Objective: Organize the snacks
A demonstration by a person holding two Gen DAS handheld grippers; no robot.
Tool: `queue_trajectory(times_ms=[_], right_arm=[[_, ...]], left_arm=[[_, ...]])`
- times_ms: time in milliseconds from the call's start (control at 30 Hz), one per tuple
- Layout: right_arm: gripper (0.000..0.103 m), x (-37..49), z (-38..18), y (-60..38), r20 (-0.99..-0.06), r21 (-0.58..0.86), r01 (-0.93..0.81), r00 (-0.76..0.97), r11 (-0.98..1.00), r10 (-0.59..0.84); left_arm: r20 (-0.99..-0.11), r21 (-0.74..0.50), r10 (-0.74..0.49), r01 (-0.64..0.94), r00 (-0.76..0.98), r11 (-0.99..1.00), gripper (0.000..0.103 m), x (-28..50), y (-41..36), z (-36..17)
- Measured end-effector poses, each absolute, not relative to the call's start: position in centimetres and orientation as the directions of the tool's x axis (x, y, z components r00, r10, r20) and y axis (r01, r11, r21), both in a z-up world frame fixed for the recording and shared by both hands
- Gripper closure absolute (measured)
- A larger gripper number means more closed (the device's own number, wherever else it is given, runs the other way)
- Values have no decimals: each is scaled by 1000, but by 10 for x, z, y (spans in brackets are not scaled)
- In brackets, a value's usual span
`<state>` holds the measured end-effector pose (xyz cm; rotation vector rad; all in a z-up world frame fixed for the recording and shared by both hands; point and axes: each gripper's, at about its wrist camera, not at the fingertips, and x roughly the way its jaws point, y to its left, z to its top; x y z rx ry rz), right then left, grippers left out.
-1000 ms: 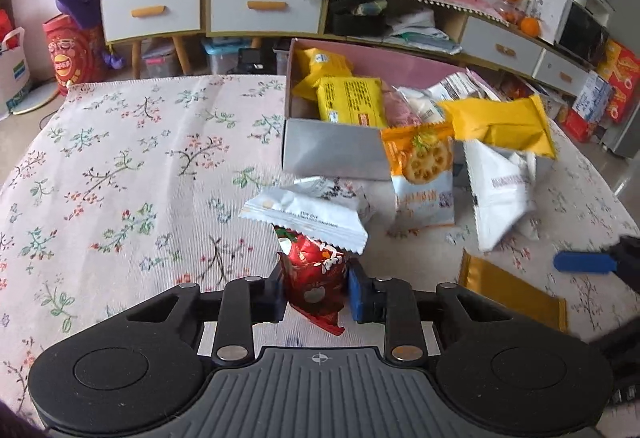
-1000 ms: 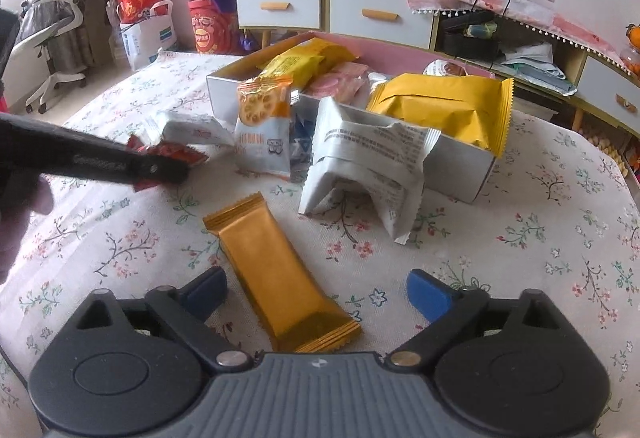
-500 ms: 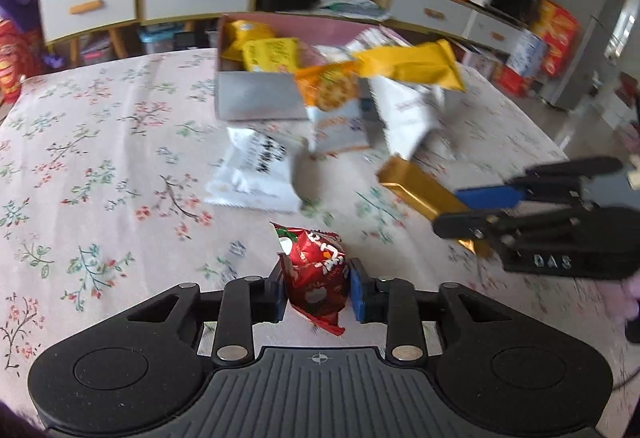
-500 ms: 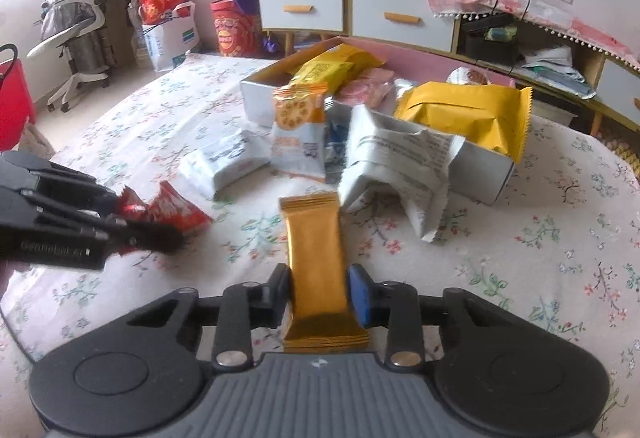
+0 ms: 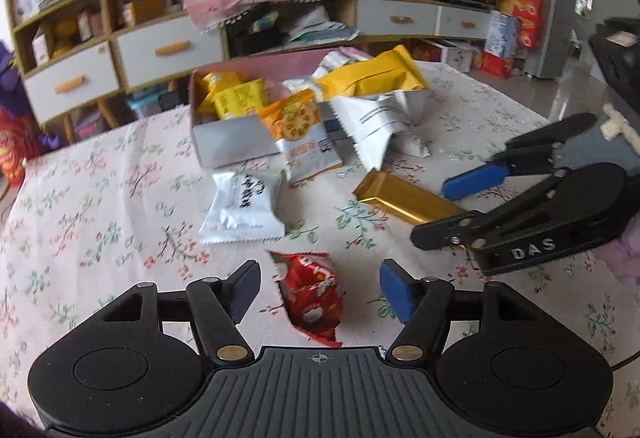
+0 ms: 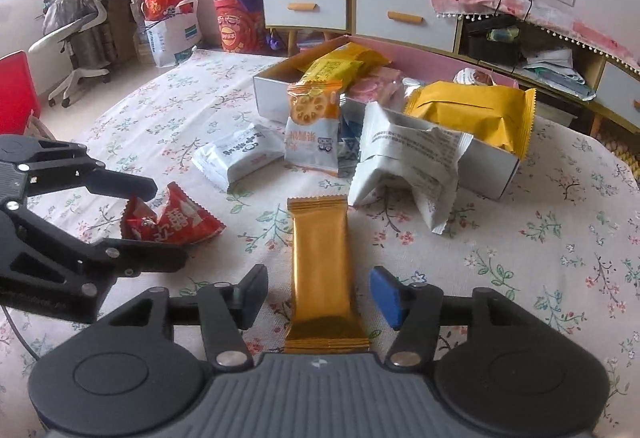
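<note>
Floral tablecloth (image 6: 540, 258) covers the table, with drawers and shelves behind.

We read both grippers as mid-release. The left gripper (image 5: 320, 290) has its jaws opening, fingers spread either side of the red packet (image 5: 312, 298), which lies on the cloth low in the left-wrist frame without touching either pad. The right gripper (image 6: 320, 296) is also opening, and the gold bar (image 6: 322, 270) lies lengthwise between its fingers, clear of both.

The box (image 6: 276, 93), upper centre, is already heaped with snacks, and several more lean against its front wall.

Our judgement is that the step in hand is setting loose snacks down in order. Next comes backing off or re-gripping, which needs a squarer approach.

Legible writing: "DAS" on the right gripper's arm in the left-wrist frame. The packets carry Chinese print that we cannot read reliably.
</note>
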<state>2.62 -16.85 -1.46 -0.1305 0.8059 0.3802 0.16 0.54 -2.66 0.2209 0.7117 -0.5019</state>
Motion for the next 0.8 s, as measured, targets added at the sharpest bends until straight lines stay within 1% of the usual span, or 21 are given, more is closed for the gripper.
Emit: queue_trajectory(times_ms=[133,200,233,267,300,333,367,433,467,600,700,800], right_arm=[[61,28,-16,-168,-724,15,-371,636,928,266],[61,30,-18,-167,-725,10,-369,638,929,261],[64,31,-18,-167,-723,7,-367,640,930,259],[65,31,-18,-166,-722,5,-368,642,930,258],[68,32,-18,-166,-721,5,-370,643,929,260],[74,32,-18,-165,-720,7,-373,642,928,263],[82,32,-18,-165,-719,11,-377,641,926,270],[88,33,-17,-162,-719,14,-383,639,924,275],[89,33,-16,-161,-720,13,-384,637,923,275],[89,37,-10,-159,-732,31,-379,621,925,278],[89,38,-1,-162,-720,67,-370,625,927,301],[89,40,10,-165,-699,94,-355,642,930,316]], left_arm=[[-701,70,-334,527,630,847,39,2,-2,-32],[-711,83,-305,506,634,859,53,3,-3,-35],[-717,84,-293,495,633,865,57,5,-3,-36],[-722,82,-282,482,632,872,65,6,-1,-37],[-728,75,-273,468,630,880,70,8,1,-38],[-731,62,-268,453,627,889,73,10,3,-38],[-732,48,-266,438,627,898,76,12,6,-38],[-732,20,-264,407,628,913,77,15,11,-36],[-731,7,-264,394,629,919,77,17,13,-34],[-737,-59,-276,348,617,936,78,23,20,-28],[-736,-113,-295,319,609,941,78,27,26,-24],[-721,-133,-298,297,626,946,78,30,29,-17]])
